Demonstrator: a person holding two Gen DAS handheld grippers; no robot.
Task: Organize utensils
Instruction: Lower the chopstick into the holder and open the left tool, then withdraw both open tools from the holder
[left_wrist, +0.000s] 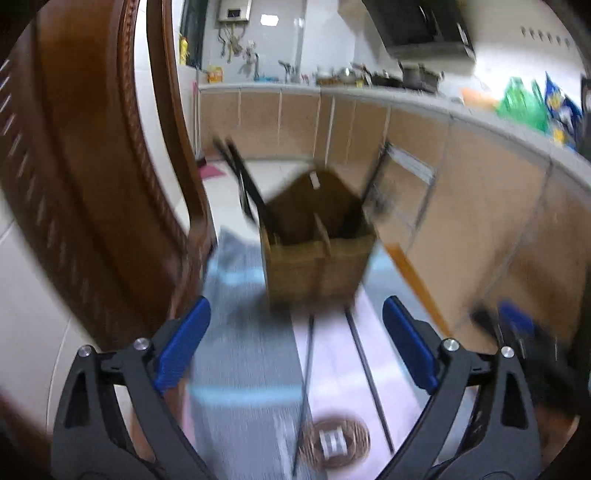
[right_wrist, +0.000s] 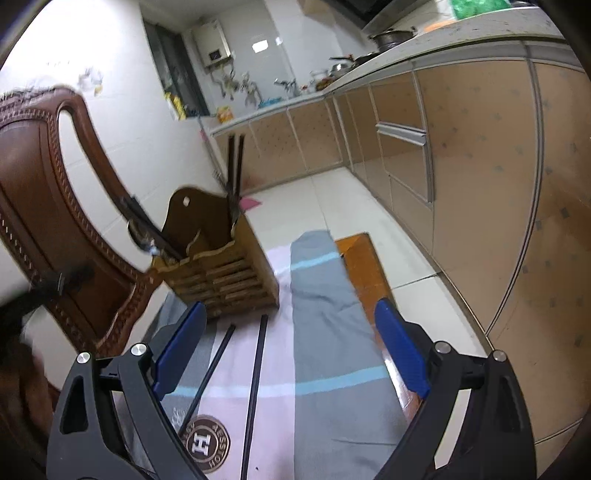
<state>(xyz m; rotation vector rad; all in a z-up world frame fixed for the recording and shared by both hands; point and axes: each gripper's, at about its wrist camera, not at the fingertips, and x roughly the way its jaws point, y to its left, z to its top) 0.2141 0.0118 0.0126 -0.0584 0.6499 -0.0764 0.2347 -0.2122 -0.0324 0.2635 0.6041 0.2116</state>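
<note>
Two black chopsticks (right_wrist: 255, 387) lie loose on a grey, pink and pale-blue striped cloth (right_wrist: 325, 332) spread over the counter (right_wrist: 362, 258), whose bare orange-brown wood shows at the cloth's far edge. Largest in view is the carved reddish-brown wooden chair back (right_wrist: 48, 206) rising at the left edge of the cloth. Next comes the brown wooden utensil holder (right_wrist: 229, 280), a slatted box with a tall arched back panel and an inner divider, standing on the cloth beside the chair. A second pair of black chopsticks (right_wrist: 234, 170) stands in its right compartment, long axis nearly upright, tips up. A dark-handled utensil (right_wrist: 147, 225) leans out of the left compartment toward the chair; what kind it is cannot be told. The loose chopsticks lie with their long axes running away from the cameras toward the holder, far ends just short of its base, spreading slightly apart nearer the camera. One passes a round brown logo patch (right_wrist: 205, 448) on the cloth.

The left gripper (left_wrist: 295, 347) has its blue-padded fingers spread wide, nothing held, the loose chopsticks on the cloth beneath the gap. The right gripper (right_wrist: 291, 350) likewise stands wide open and empty above the same pair.
</note>
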